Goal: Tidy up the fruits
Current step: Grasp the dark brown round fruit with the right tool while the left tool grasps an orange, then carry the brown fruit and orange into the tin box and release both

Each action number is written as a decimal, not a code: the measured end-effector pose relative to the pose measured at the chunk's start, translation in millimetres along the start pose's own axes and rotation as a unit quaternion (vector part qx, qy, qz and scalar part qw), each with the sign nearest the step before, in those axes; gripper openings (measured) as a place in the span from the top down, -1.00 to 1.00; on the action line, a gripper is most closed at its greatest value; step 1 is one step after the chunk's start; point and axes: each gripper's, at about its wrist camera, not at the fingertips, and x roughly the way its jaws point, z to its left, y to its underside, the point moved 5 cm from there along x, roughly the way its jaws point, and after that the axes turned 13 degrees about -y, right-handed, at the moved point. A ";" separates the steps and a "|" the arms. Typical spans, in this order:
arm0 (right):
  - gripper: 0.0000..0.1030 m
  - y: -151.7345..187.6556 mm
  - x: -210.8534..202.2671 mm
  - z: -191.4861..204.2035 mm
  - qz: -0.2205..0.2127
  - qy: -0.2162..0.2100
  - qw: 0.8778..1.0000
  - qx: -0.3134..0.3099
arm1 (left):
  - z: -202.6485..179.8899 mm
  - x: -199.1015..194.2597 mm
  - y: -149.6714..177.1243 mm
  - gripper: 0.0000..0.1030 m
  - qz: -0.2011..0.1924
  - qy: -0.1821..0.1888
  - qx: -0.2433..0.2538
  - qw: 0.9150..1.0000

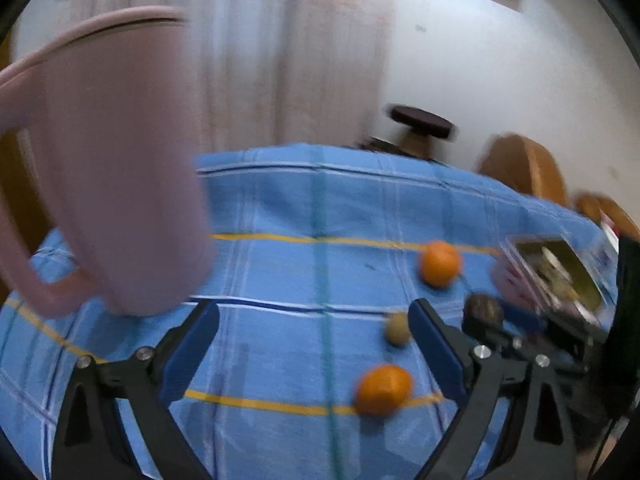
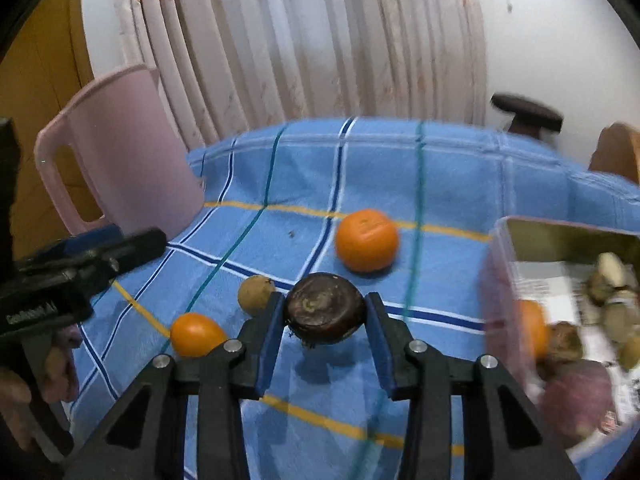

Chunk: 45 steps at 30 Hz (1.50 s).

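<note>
My right gripper (image 2: 325, 310) is shut on a dark brown round fruit (image 2: 325, 309) and holds it above the blue checked tablecloth (image 2: 360, 160). On the cloth lie a large orange (image 2: 366, 245), a small orange fruit (image 2: 196, 334) and a small tan fruit (image 2: 254, 294). My left gripper (image 1: 314, 344) is open and empty above the cloth; it also shows at the left of the right wrist view (image 2: 100, 256). In the left wrist view I see the large orange (image 1: 439, 263), the small orange fruit (image 1: 383, 389), the tan fruit (image 1: 397, 328) and the held dark fruit (image 1: 482, 312).
A pink pitcher (image 2: 128, 148) stands at the table's left, close to my left gripper (image 1: 104, 168). A clear box (image 2: 568, 312) holding several fruits sits at the right (image 1: 556, 276). Curtains, a wall, a dark stool (image 2: 526, 114) and wooden chairs (image 1: 524, 168) lie beyond the table.
</note>
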 end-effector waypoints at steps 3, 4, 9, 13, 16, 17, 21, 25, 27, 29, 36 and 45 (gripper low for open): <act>0.18 4.0 -20.8 -4.6 -0.019 0.012 1.000 -0.008 | -30.0 4.5 11.5 -0.68 0.022 0.037 0.060 0.997; 0.18 4.7 -26.1 -7.0 -0.021 0.011 1.000 -0.008 | -35.3 7.3 14.9 -0.58 0.029 0.038 0.074 0.996; 0.17 7.0 -39.5 -15.0 -0.026 0.010 1.000 -0.001 | -51.1 30.5 33.7 -0.23 0.077 0.021 0.115 0.990; 0.17 8.0 -41.4 -14.8 -0.023 0.001 1.000 0.001 | -52.3 35.8 39.9 -0.23 0.077 0.007 0.123 0.989; 0.17 7.8 -40.3 -13.4 -0.021 -0.003 1.000 0.000 | -49.9 35.1 39.9 0.04 0.070 0.003 0.126 0.990; 0.17 7.5 -41.5 -13.4 -0.023 -0.004 1.000 0.001 | -50.9 33.8 40.3 0.22 0.069 0.010 0.131 0.989; 0.17 4.4 -47.9 -14.1 -0.035 -0.007 0.999 0.004 | -49.1 32.9 38.6 0.22 0.069 0.018 0.126 0.989; 0.17 -0.1 -56.9 -13.6 -0.051 -0.012 0.999 0.005 | -39.3 21.5 24.5 0.23 0.028 0.016 0.085 0.996; 0.17 -2.7 -62.4 -13.8 -0.059 -0.004 0.998 -0.004 | -37.0 11.1 14.8 0.23 -0.009 0.016 0.059 0.998; 0.17 -5.1 -68.3 -15.7 -0.067 0.009 0.998 -0.014 | -39.5 1.9 9.0 0.23 -0.044 0.011 0.040 0.998; 0.17 -12.6 -96.2 -41.7 -0.098 0.043 0.994 -0.016 | -76.2 -18.0 3.6 0.22 -0.095 0.026 0.021 0.995; 0.17 -16.2 -125.1 -102.7 -0.113 0.086 0.990 0.025 | -147.2 -26.5 2.6 0.22 -0.099 0.048 0.041 0.993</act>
